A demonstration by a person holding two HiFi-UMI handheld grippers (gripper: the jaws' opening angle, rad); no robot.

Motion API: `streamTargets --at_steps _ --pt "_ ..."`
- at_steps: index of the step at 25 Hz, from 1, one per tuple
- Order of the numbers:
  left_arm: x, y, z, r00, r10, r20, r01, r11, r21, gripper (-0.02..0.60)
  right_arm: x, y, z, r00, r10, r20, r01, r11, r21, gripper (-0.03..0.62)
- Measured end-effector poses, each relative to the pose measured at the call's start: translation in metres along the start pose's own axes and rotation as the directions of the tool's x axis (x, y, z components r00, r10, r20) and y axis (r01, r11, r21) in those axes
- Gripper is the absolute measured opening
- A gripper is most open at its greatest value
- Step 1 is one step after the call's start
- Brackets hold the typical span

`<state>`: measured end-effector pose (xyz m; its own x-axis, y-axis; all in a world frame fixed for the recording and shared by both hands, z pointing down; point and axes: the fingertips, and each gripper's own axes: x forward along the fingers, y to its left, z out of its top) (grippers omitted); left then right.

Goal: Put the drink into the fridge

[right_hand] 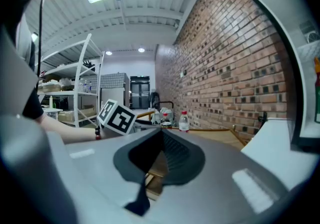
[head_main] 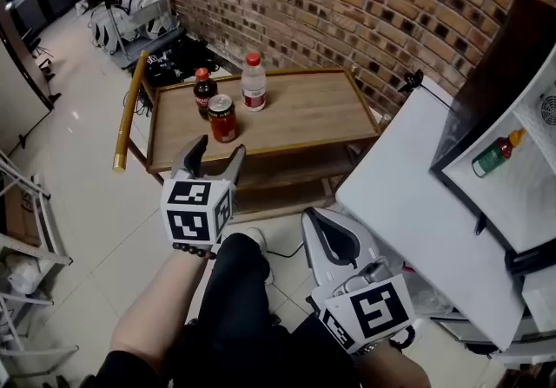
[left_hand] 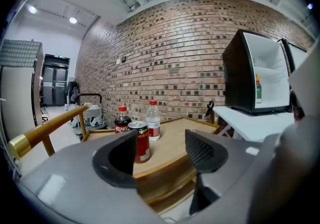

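**Approach to the drink, head view with both gripper views.** Three drinks stand close together at the far left of the wooden table [head_main: 304, 113]. They are a red can [head_main: 222, 117] nearest the person, a cola bottle [head_main: 204, 89] just behind it to the left, and a clear water bottle [head_main: 253, 82] behind it to the right. None of them is held, and all stand upright.

The left gripper [head_main: 220, 148] hovers short of the table's near edge. Its jaws are spread wide with nothing between them. In the left gripper view the can appears beyond the left jaw, not yet in the gap. The wide spread suits the can's round body, and the nearly level aim suggests a grasp from the side. The can is therefore probably the drink chosen.

The right gripper [right_hand: 161, 135] hangs lower and nearer, with its jaws brought together and empty, apparently kept in reserve.

The fridge [head_main: 491, 65] sits on a white table [head_main: 408, 204] at the right, well apart from the drinks. Its door is already open, so the drink can go in unhindered. A bottle [head_main: 498, 152] is already inside.
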<state>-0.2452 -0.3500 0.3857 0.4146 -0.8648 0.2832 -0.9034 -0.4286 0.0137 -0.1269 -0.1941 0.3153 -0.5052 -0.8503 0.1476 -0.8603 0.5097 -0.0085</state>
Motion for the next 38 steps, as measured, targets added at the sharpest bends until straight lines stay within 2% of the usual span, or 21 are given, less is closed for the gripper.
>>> streamTargets --at_steps 7,14,26,38 --pt "0.033 0.029 -0.008 0.998 0.043 -0.036 -0.044 0.999 -0.017 0.316 0.030 -0.015 -0.001 1.000 0.013 -0.006 -0.013 1.000 0.013 0.000" --pt "0.071 0.049 -0.018 0.996 0.046 -0.077 -0.048 0.998 -0.030 0.350 0.065 -0.022 -0.002 0.999 0.046 -0.021 -0.045 0.999 0.018 0.000" --pt "0.116 0.068 -0.037 0.990 0.051 -0.135 -0.062 0.995 -0.081 0.350 0.105 -0.045 0.001 0.996 0.070 -0.051 -0.069 0.998 0.006 0.000" --pt "0.120 0.072 -0.040 0.987 0.095 -0.132 -0.104 0.993 -0.063 0.329 0.106 -0.056 0.003 0.997 0.062 -0.053 -0.062 0.998 -0.001 0.000"
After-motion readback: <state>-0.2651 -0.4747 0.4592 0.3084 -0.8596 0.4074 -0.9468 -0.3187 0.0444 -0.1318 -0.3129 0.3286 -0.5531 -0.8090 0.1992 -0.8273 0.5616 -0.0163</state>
